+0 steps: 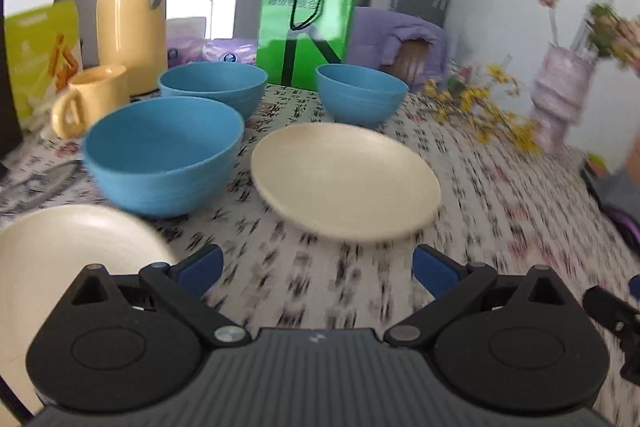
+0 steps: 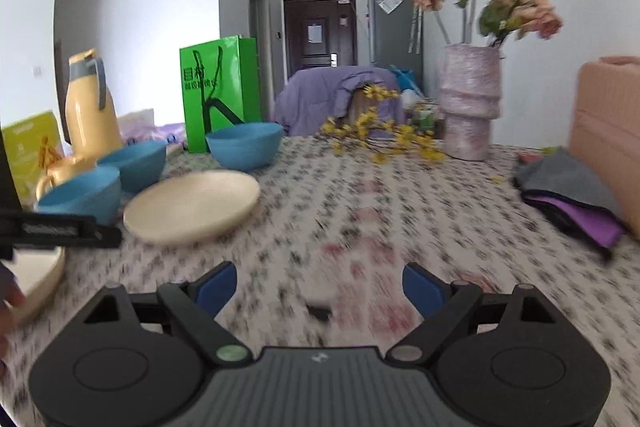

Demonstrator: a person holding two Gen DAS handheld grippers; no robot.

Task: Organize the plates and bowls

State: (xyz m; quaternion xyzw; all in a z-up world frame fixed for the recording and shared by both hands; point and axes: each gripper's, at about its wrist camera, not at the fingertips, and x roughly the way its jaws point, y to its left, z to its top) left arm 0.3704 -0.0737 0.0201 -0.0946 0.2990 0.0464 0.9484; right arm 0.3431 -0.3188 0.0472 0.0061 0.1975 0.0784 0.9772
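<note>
Patterned tablecloth (image 1: pixel 500 195) on a dining table, hallway and dark door (image 2: pixel 320 31) behind; far side has a yellow thermos (image 1: pixel 130 15), yellow mug (image 1: pixel 92 99), green bag (image 1: pixel 306 23) and a flower vase (image 2: pixel 470 103). Three blue bowls: near-left bowl (image 1: pixel 164 155), far-left bowl (image 1: pixel 214 87), far-right bowl (image 1: pixel 360 93); one cream plate (image 1: pixel 346 181) sits centre just right of the near bowl, a second cream plate (image 1: pixel 60 259) at near left. My left gripper (image 1: pixel 318 265) and right gripper (image 2: pixel 320 281) both hover above the cloth, fingers spread wide, holding nothing.
</note>
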